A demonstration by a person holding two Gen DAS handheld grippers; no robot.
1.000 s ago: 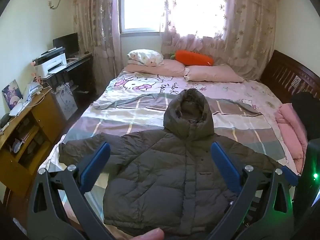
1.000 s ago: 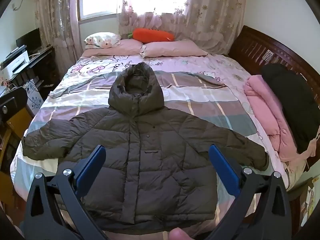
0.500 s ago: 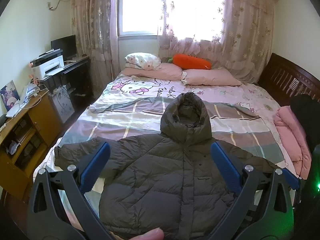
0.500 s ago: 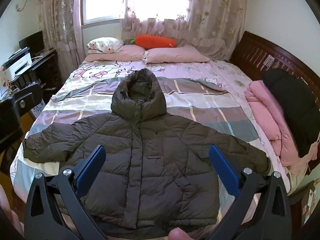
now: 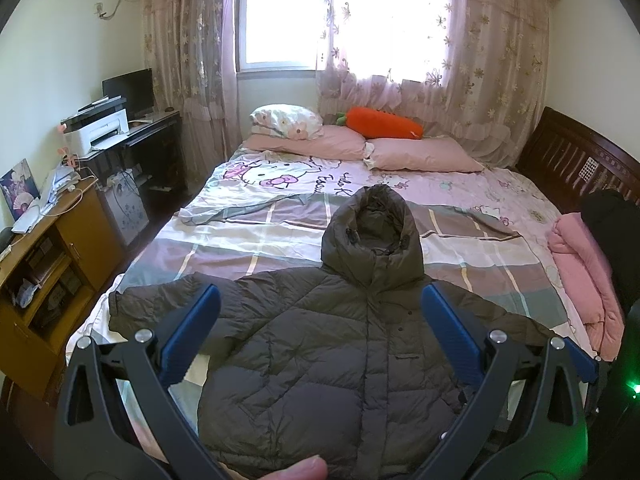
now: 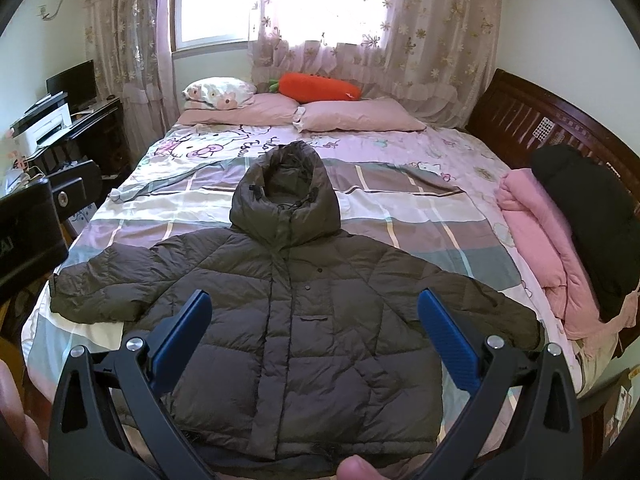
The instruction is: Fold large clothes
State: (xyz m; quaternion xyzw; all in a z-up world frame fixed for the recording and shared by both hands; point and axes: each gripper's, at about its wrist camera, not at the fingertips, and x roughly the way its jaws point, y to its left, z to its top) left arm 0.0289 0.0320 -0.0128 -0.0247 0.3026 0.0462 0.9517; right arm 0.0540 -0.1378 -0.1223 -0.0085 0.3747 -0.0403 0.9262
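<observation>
Across the near half of the bed lies a dark olive quilted puffer jacket with a hood point(image 6: 296, 312), front side up, both sleeves spread out to the sides and the hood pointing toward the pillows. It rests on a patchwork-check quilt in lilac, grey and cream point(image 6: 420, 216), its hem close to the foot edge of the bed. No fold has been made yet, by the look of it.

What could go wrong, I think, comes from the padding: the fabric is thick and slippery-looking, so a shallow pinch may catch only the outer shell and slide off, and a folded sleeve may spring back open. With the hem so near the edge, a careless pull could also drag the jacket off the bed.

Both tools hover above the hem, aimed along the jacket toward the window. The left tongs point(image 5: 320, 340) stand wide open with nothing between the blue pads, and the right tongs point(image 6: 316, 336) likewise gape empty. A fingertip shows at the bottom edge of each view.

At the right side of the bed sit a folded pink padded garment point(image 6: 540, 248) and a black one point(image 6: 592, 224).
</observation>
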